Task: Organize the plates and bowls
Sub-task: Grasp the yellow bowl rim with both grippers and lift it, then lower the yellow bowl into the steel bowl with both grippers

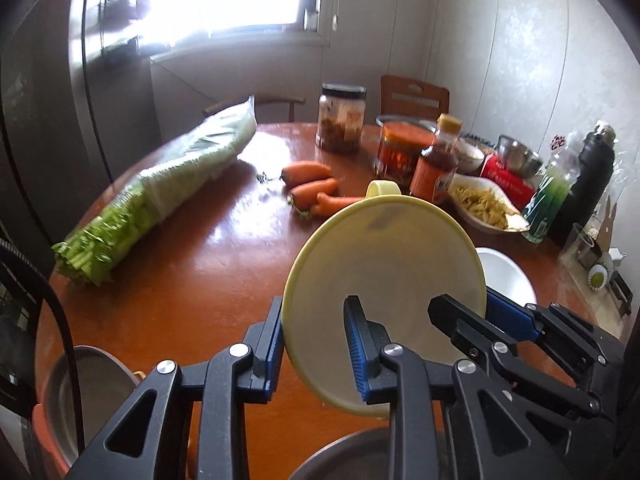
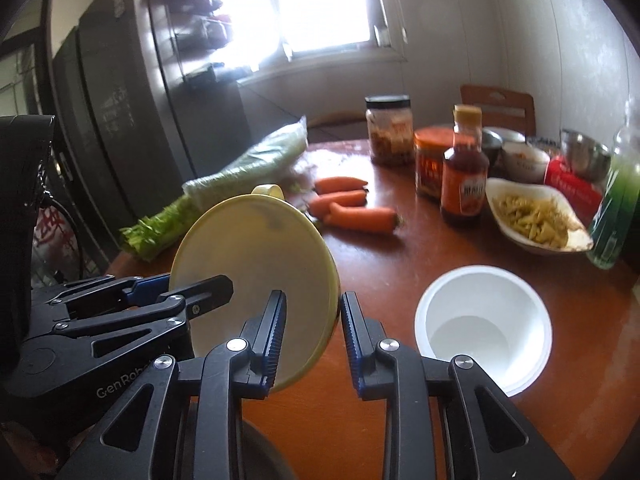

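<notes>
Above the wooden table (image 1: 192,280), the left gripper (image 1: 316,340) and right gripper (image 2: 312,332) each pinch the yellow plate (image 1: 384,280) by its rim, which looks light, stiff and slippery.

Bagged celery (image 1: 160,192), three carrots (image 2: 348,204), sauce bottle (image 2: 464,176), jars (image 2: 390,130)

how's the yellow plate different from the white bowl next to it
The yellow plate is flat and shallow, held tilted on edge off the table with both grippers at its rim; the white bowl is deep, sits upright on the table, untouched. Both are round, plain and look empty.
</notes>
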A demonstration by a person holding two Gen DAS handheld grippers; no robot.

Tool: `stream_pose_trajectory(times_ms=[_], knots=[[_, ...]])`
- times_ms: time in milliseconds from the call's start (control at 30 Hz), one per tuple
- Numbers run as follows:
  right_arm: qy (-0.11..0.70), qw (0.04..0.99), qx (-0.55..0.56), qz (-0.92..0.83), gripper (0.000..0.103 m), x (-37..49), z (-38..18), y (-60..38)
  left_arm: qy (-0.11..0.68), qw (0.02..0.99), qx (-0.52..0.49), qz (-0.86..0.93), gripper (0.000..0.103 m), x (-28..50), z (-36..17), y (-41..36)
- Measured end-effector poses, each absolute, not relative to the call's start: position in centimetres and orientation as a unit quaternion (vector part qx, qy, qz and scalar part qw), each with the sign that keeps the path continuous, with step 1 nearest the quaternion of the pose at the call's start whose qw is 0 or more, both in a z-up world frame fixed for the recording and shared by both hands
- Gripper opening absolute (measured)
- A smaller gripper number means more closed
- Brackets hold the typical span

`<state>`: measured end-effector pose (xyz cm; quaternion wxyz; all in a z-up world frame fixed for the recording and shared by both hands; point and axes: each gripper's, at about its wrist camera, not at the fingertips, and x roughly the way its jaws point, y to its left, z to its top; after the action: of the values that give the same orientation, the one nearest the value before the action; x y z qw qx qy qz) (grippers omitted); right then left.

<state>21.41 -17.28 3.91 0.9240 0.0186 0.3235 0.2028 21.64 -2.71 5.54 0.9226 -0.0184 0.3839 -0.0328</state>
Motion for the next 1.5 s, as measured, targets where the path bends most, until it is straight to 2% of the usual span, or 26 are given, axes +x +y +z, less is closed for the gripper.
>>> stream_pose_trajectory(times_ms=[300, 767, 1500], knots=[[0.300, 0.930, 0.016, 0.213, 0.029, 17.0, 5.7, -17.1, 0.353, 0.935, -0.016, -0.032, 0.029, 16.4, 7.7, -2.4], [0.296, 0.935, -0.016, 0.196, 0.029, 9.8, 4.4, -17.2, 0.341, 0.939, -0.025, -0.047, 0.029, 10.3, 5.3, -2.7], [0.323, 0.927, -0.035, 0.189, 0.029, 8.3, 1.2, -16.7, 0.356, 0.933, -0.012, -0.041, 0.028, 9.0, 1.9, -3.2]])
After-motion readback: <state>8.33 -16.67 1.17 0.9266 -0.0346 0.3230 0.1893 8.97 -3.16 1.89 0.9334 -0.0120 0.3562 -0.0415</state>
